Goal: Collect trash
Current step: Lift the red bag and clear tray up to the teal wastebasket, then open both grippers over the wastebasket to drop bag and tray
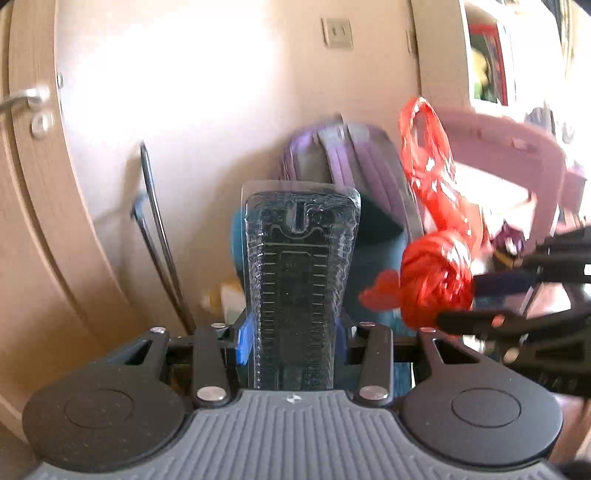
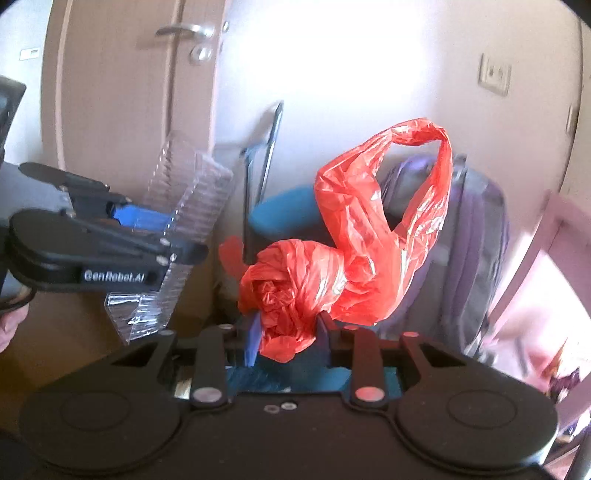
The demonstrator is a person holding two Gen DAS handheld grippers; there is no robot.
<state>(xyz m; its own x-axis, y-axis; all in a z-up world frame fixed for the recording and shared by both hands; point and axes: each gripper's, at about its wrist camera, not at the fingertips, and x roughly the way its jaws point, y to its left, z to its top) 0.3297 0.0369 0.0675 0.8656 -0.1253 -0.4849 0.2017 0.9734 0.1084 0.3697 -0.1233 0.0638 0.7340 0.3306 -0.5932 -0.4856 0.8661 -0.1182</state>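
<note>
My left gripper [image 1: 295,325] is shut on a clear ribbed plastic tray [image 1: 301,266], which stands upright between its blue pads. From the right wrist view the same tray [image 2: 184,206] sticks out of the left gripper [image 2: 162,225] at the left. A crumpled red plastic bag [image 2: 332,258] is clamped in my right gripper [image 2: 288,332], its handle loop flopping up and to the right. In the left wrist view the red bag [image 1: 436,273] hangs at the tip of the right gripper [image 1: 476,299], close to the tray's right side.
A purple backpack [image 2: 465,236] leans against the wall on a teal seat [image 2: 284,214]. A wooden door [image 1: 33,184] with a metal handle stands at the left. A pink chair [image 1: 517,155] is at the right. A wall socket [image 1: 336,33] sits high up.
</note>
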